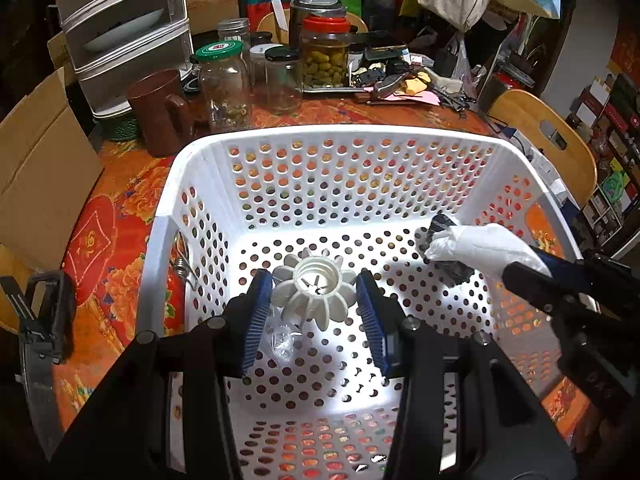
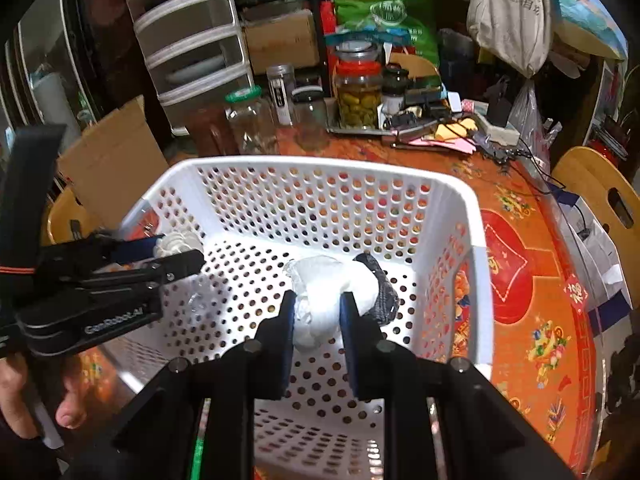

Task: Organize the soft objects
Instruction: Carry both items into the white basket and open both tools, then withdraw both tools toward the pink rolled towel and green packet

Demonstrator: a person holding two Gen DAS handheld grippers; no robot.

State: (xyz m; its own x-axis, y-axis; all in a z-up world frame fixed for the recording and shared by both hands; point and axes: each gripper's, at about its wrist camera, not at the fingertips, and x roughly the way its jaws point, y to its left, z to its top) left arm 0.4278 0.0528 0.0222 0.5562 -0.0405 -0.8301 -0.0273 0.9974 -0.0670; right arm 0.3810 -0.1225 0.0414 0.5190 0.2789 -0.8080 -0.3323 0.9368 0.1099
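A white perforated basket (image 1: 200, 152) (image 2: 476, 216) stands on the table. My left gripper (image 1: 314, 286) is inside it, its blue pads closed against a white ribbed plastic piece (image 1: 314, 292), also in the right wrist view (image 2: 176, 242). A clear crumpled wrapper (image 1: 282, 340) lies below it. My right gripper (image 2: 318, 300) is shut on a white crumpled cloth (image 2: 332, 284) (image 1: 480, 244) low in the basket's right side. A dark fabric item (image 2: 384, 292) (image 1: 444, 226) lies on the basket floor, touching the cloth.
Glass jars (image 1: 224, 84) (image 2: 358, 92), a brown mug (image 1: 160, 110), stacked grey drawers (image 1: 124, 28) and clutter stand behind the basket. Cardboard (image 1: 36, 172) is at the left, a wooden chair (image 1: 548, 136) at the right. A metal spring clip (image 1: 182, 260) hangs on the basket's left wall.
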